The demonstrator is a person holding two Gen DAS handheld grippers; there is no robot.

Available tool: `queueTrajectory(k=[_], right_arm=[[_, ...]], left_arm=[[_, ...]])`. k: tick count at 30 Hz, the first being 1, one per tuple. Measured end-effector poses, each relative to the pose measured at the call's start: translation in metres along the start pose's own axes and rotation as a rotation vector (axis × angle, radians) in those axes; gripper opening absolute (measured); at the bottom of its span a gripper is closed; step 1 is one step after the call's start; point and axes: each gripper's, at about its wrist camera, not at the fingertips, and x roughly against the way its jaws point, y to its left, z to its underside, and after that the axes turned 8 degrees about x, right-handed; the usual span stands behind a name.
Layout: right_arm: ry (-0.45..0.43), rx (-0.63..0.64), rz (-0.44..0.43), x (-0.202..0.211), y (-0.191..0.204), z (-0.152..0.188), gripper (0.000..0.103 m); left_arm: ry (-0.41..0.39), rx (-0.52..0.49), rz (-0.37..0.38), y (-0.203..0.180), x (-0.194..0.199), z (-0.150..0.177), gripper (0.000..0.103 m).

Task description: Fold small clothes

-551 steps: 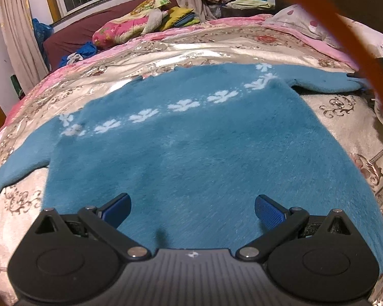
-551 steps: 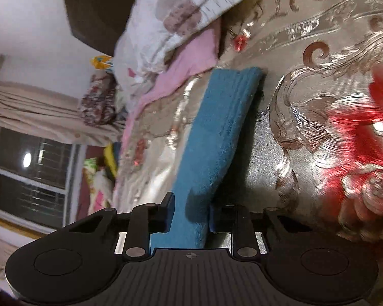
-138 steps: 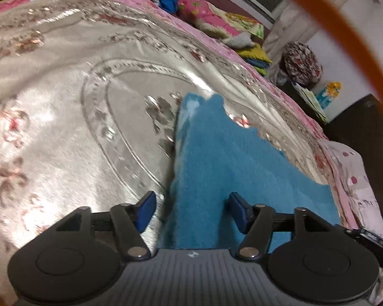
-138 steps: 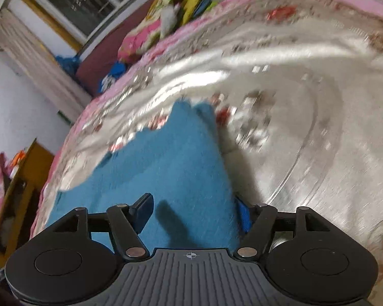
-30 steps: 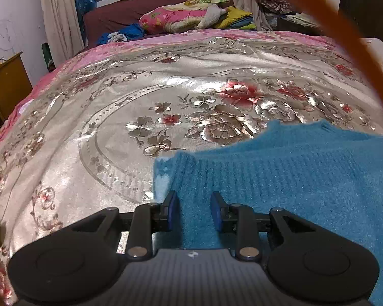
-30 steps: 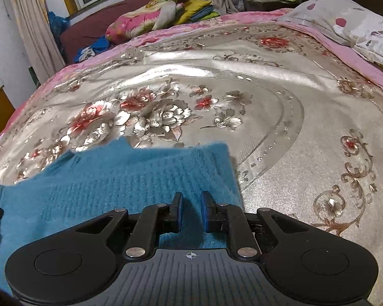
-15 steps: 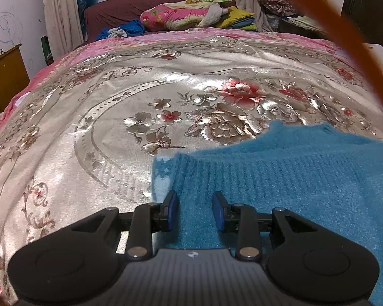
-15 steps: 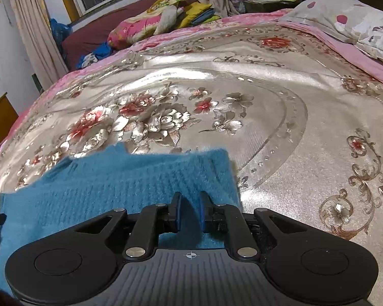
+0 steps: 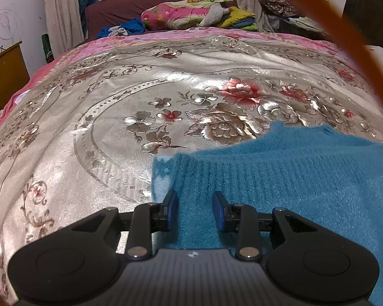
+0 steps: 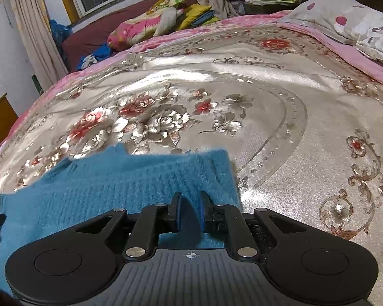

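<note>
Already folded into a compact block, a blue sweater (image 9: 293, 178) lies on a shiny floral bedspread (image 9: 89, 140) as a person works its two ends with a pair of hand-held grippers. Between the blue pads (image 9: 171, 210) of the left gripper (image 9: 195, 210), which stand slightly apart, runs the ribbed band of the knit; whether those pads press the fabric or merely straddle it cannot be told. Just outside the left jaw sits the sweater's near corner, with bare bedspread beyond it, while the rest of the garment spreads away past the other jaw toward the frame's edge. Ahead of the fingertips, the folded edge ends against a cluster of silver and red embroidered flowers.

Seen from the right wrist, the right gripper (image 10: 190, 211) has its jaws drawn nearly together, pinching a ridge of the blue sweater (image 10: 102, 186) between the pads. Immediately beyond the outer jaw lies the garment's other corner, then open bedspread (image 10: 306, 153); the body of the sweater extends past the inner jaw, where a dark tip of the other tool shows at the picture's margin.

Far ahead of both sets of jaws, a heap of pink and yellow bedding (image 9: 191, 12) rests against a maroon headboard (image 9: 120, 7), and a spotted pillow (image 10: 344, 23) lies off to one side.
</note>
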Motion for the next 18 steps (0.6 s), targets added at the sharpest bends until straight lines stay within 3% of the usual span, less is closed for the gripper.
queueTrajectory(k=[18], right_arm=[[0.01, -0.006, 0.021, 0.0077, 0.0066, 0.0, 0.016]], left_arm=[[0.006, 0.006, -0.01, -0.0014, 0.0039, 0.0002, 0.039]])
